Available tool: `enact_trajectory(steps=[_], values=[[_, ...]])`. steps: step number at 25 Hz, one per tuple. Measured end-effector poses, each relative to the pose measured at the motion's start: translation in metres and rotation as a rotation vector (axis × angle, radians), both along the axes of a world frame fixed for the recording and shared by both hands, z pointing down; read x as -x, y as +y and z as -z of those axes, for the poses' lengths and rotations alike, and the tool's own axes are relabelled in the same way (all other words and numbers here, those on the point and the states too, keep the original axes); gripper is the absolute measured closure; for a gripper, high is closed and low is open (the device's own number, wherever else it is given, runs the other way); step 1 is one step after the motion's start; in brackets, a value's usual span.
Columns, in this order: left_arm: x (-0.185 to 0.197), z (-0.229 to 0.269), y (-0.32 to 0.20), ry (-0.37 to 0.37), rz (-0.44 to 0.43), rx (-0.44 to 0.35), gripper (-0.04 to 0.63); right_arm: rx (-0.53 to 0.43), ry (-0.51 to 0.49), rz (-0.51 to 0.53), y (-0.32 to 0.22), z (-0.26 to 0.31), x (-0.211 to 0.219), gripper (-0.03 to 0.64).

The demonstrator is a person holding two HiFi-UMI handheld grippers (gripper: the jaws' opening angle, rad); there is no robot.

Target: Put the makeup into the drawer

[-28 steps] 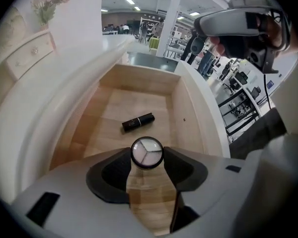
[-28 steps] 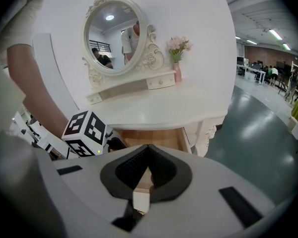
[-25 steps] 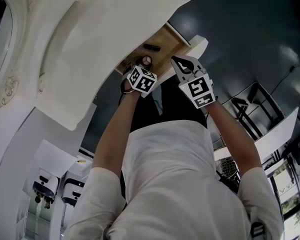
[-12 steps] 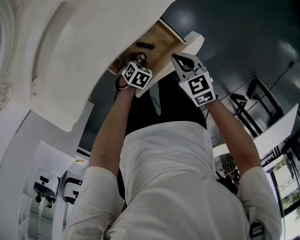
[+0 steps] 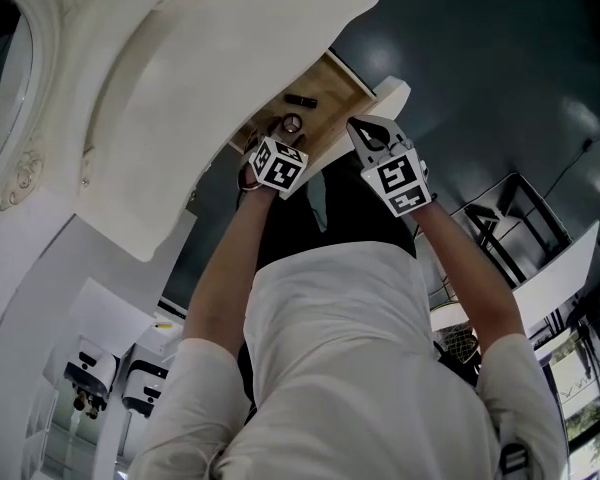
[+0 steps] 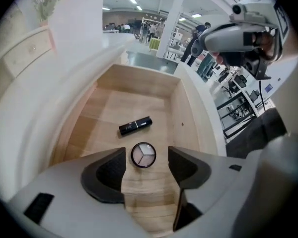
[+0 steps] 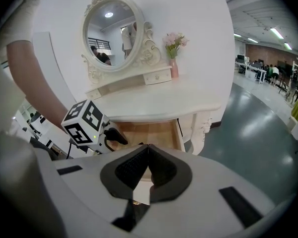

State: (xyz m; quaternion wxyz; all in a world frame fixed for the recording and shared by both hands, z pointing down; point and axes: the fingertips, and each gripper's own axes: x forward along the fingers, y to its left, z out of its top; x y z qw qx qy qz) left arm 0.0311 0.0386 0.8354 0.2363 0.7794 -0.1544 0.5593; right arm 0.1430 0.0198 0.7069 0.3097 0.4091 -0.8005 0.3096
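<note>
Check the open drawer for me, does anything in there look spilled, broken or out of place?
Nothing stands out. The round compact lies flat on the floor of the drawer, and the black tube lies on its side just beyond it, slightly slanted and not touching it. No spill or damage shows.

Head view looks steeply down; all three views share the open drawer.

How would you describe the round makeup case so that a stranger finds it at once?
Find the white dressing table with its wooden drawer pulled open. Two things lie inside; the case is the flat round one with pale colour segments, not the black tube beside it.
</note>
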Motion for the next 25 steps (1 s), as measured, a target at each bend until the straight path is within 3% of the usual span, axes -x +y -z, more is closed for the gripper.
enact_trajectory(steps=[5, 14, 17, 25], values=[[-0.002, 0.054, -0.015, 0.088, 0.062, -0.089, 0.353, -0.041, -0.005, 0.044, -0.004, 0.024, 0.004, 0.589], [0.014, 0.175, -0.045, 0.245, 0.278, -0.321, 0.528, -0.166, -0.032, 0.106, -0.027, 0.095, 0.008, 0.589], [0.028, 0.21, -0.052, 0.297, 0.352, -0.402, 0.548, -0.244, -0.021, 0.113, -0.043, 0.115, 0.007, 0.589], [0.074, 0.287, -0.052, 0.427, 0.509, -0.548, 0.58, -0.341, -0.003, 0.131, -0.054, 0.161, 0.027, 0.59]])
